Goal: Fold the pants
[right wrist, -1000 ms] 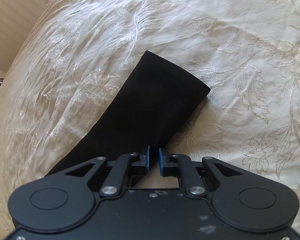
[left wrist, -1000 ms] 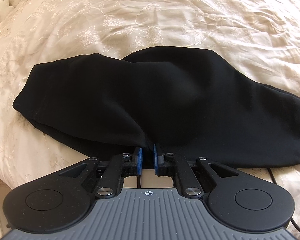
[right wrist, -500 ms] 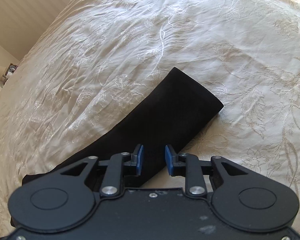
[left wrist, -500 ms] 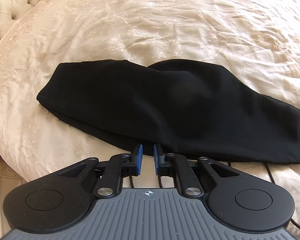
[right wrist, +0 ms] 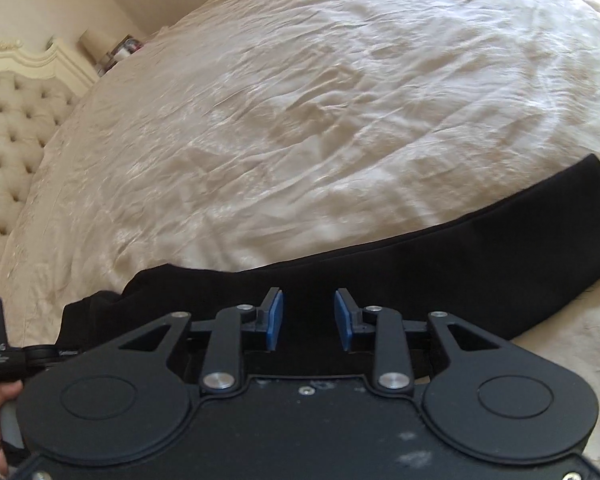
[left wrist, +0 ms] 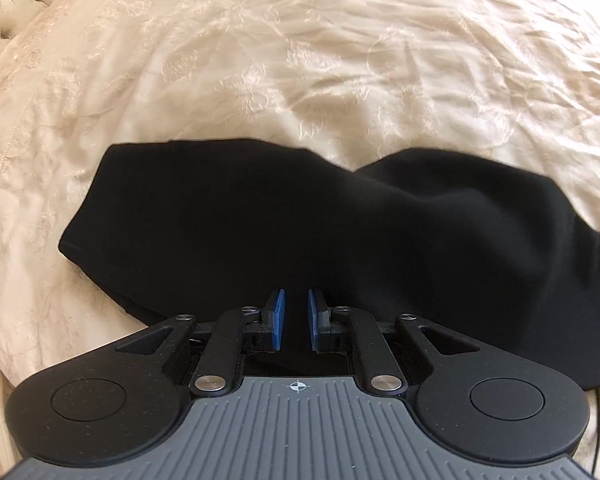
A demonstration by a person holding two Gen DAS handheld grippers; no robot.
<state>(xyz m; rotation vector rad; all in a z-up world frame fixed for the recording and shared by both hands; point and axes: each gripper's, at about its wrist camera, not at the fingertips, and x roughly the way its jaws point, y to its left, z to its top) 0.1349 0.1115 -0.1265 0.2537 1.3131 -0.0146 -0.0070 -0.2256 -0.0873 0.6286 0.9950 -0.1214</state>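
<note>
Left claw (left wrist: pixel 293 319) was pinched onto the black pants (left wrist: pixel 340 232) lying across the cream bed (left wrist: pixel 300 60); right claw (right wrist: pixel 307 319) had just been opening, nothing gripped, hanging above the leg.

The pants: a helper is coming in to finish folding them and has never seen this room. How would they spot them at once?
Look at the big bed with the cream embroidered bedspread and the tufted headboard. The pants lie flat along its near edge, one long leg stretching sideways. They are the only black thing on the pale fabric.
</note>
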